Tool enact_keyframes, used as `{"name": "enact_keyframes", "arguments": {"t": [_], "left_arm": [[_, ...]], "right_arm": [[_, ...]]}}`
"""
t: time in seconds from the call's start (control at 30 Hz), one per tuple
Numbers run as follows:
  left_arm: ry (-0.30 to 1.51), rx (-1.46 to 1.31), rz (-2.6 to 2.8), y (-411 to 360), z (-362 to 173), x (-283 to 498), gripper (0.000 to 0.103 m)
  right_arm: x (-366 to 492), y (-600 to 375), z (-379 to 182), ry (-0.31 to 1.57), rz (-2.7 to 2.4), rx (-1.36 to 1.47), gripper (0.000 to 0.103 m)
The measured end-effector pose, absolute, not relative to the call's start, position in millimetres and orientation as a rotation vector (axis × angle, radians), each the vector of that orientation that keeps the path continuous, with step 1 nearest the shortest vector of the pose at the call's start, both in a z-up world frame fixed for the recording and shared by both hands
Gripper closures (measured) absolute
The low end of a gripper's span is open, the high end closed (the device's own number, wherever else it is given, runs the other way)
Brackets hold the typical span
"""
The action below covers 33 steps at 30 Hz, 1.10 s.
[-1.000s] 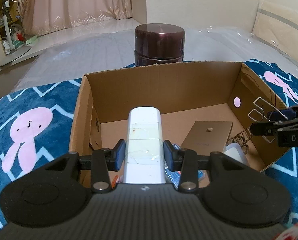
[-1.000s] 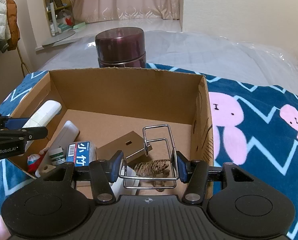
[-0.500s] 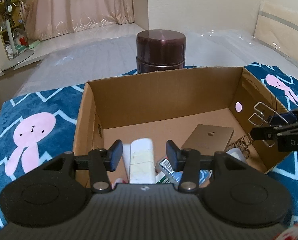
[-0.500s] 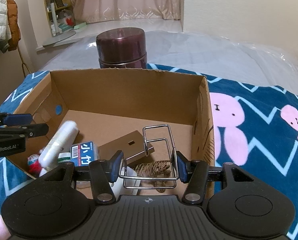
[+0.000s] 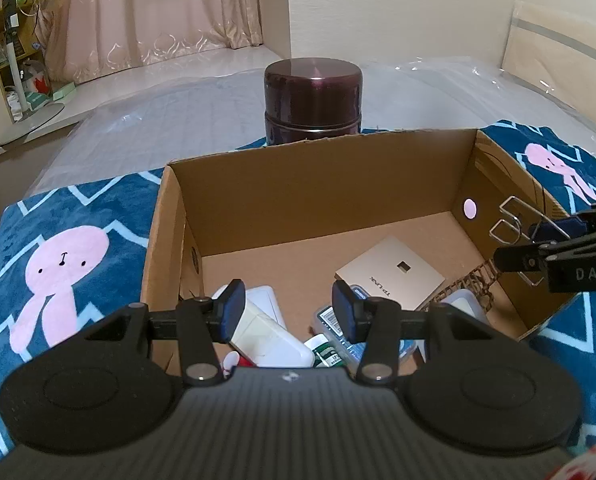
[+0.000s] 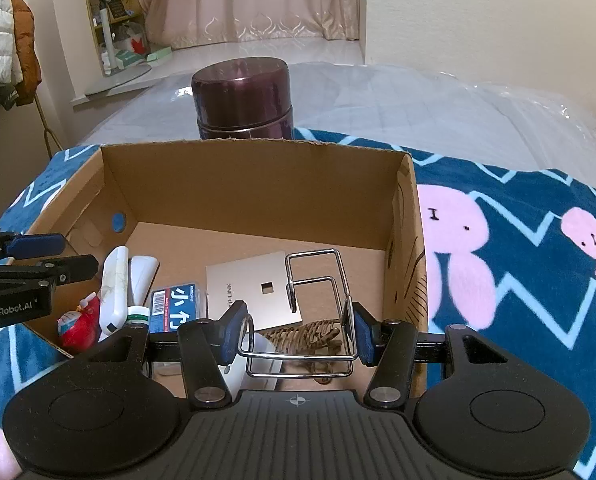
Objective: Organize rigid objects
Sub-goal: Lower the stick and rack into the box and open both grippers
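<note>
An open cardboard box (image 5: 314, 168) (image 6: 257, 176) sits on a blue blanket. My left gripper (image 5: 285, 312) is open and empty above the box's near left corner. The white rectangular block (image 5: 265, 336) (image 6: 113, 288) lies in the box below the gripper, on other items. My right gripper (image 6: 295, 332) is shut on a wire rack (image 6: 318, 304) and holds it over the box's right side; the rack also shows in the left wrist view (image 5: 514, 220). A gold flat router (image 5: 390, 276) (image 6: 253, 288) lies on the box floor.
A dark maroon canister (image 5: 313, 100) (image 6: 241, 96) stands just behind the box. Inside the box are a blue-labelled case (image 6: 177, 304), a red toy (image 6: 77, 324) and a woven brown piece (image 6: 306, 332). The blanket (image 5: 65, 248) with pink rabbits spreads on both sides.
My left gripper opened and let go of the white block, which dropped into the box's left side, then drew back and up. The right gripper kept holding the wire rack still.
</note>
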<state>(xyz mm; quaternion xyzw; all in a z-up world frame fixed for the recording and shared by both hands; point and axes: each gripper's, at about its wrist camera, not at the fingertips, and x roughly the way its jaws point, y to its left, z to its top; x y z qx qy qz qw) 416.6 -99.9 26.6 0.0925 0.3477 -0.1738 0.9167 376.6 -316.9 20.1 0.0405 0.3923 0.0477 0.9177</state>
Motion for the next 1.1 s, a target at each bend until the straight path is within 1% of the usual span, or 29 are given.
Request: {"name": "enact_keyframes", "arguments": {"t": [0.9, 1.07, 1.1], "left_arm": [[0.709, 0.19, -0.36, -98.6, 28.9, 414.9, 0.061], [0.705, 0.192, -0.36, -98.4, 29.2, 415.0, 0.061], [0.705, 0.193, -0.359, -98.2, 29.2, 415.2, 0.061]], "right_arm": [[380.0, -317.9, 23.8, 0.792, 0.095, 0.095, 0.052], [381.8, -321.6, 21.5, 0.774, 0.118, 0.133, 0.052], [382.4, -322.8, 21.5, 0.77, 0.112, 0.144, 0.05]]}}
